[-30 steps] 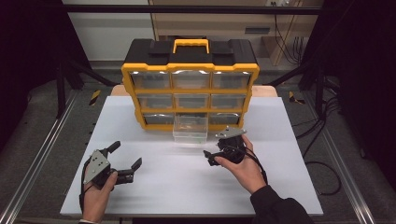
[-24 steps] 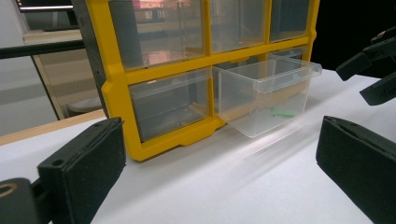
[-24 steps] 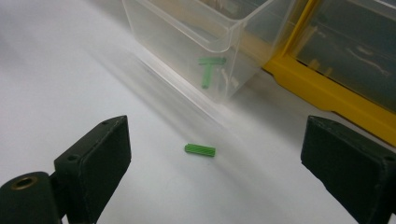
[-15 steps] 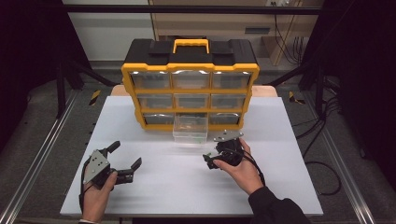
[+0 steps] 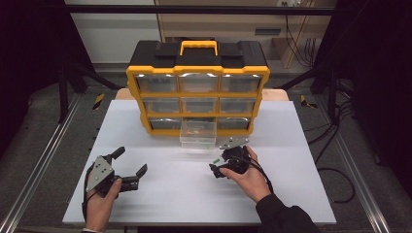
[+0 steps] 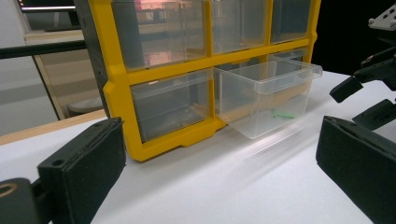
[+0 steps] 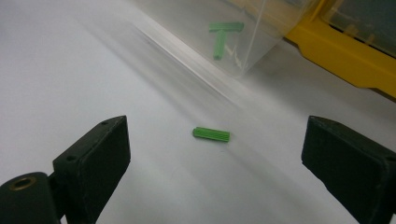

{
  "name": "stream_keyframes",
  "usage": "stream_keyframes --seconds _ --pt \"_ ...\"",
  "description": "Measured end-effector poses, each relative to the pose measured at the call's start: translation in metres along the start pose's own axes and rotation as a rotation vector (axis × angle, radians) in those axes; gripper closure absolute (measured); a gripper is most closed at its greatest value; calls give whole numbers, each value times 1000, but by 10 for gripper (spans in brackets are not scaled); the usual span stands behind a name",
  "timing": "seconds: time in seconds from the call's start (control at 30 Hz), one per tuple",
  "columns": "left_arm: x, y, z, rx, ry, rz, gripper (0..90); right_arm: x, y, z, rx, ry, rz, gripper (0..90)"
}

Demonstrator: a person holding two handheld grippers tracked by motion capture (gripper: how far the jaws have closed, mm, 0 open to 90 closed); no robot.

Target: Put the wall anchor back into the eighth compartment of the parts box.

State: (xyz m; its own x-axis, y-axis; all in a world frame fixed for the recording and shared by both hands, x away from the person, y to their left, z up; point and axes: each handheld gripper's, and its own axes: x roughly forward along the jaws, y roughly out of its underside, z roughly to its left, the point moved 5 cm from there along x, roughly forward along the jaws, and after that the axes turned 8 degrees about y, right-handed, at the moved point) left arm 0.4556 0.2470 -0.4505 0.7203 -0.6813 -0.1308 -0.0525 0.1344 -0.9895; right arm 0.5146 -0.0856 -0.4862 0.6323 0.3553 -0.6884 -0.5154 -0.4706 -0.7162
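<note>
Right gripper (image 7: 215,154), jaws spread, hovers over a green peg (image 7: 211,134), apparently not touching.

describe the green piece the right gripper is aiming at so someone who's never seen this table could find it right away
Start at the yellow and black drawer cabinet at the back of the white table; its bottom middle clear drawer is pulled out. Just in front of that drawer, on the bare table between the open jaws of the right gripper, lies a small ribbed green peg. Unlike the green pieces inside the drawer, it lies alone outside it.
</note>
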Motion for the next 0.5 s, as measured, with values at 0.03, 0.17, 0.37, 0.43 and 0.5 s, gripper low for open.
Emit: stream_keyframes --seconds 0.03,0.17,0.37,0.43,0.5 --pt "0 0 0 0 1 0 9 1 0 0 4 0 1 82" --pt "0 0 0 1 1 1 9 5 2 0 -8 -2 12 81" --pt "0 0 0 2 0 1 9 10 3 -1 -15 5 25 80" --pt "-1 0 1 4 0 3 9 10 3 -1 -6 -1 33 75" --pt "-1 0 1 5 0 4 9 12 4 -1 -3 -4 44 69"
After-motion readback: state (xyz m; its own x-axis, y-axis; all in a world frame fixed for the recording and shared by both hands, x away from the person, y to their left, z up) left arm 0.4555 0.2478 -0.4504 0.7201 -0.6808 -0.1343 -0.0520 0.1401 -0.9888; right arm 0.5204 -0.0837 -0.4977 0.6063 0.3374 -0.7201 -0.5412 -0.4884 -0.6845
